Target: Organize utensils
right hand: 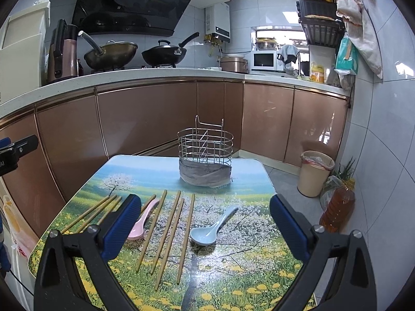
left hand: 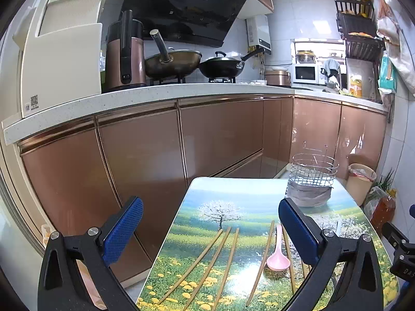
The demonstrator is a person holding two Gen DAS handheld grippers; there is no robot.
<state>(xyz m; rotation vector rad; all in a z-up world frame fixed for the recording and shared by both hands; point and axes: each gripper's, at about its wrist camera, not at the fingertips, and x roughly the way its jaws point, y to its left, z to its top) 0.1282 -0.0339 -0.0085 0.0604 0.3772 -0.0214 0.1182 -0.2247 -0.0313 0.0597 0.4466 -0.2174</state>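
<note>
Both grippers, left gripper (left hand: pixel 210 229) and right gripper (right hand: pixel 205 224), hang above the table (right hand: pixel 262 171) with jaws spread wide, holding nothing. Below lie loose chopsticks (right hand: pixel 171 229), a pink spoon (right hand: pixel 141 224) and a blue spoon (right hand: pixel 211 226), all outside the wire holder (right hand: pixel 205 153) at the far edge. Thin chopsticks lying close together risk a pinch that catches two or rolls one away.

Both wrist cameras look forward and slightly down over the near end of a small landscape-printed table (right hand: pixel 249 171) toward copper-fronted kitchen cabinets (right hand: pixel 145 114) — the left view from its left corner, the right view nearly centred — sharing the wire utensil basket (right hand: pixel 205 145), bamboo chopsticks (right hand: pixel 168 230) and pink plastic spoon (left hand: pixel 277 254).
</note>
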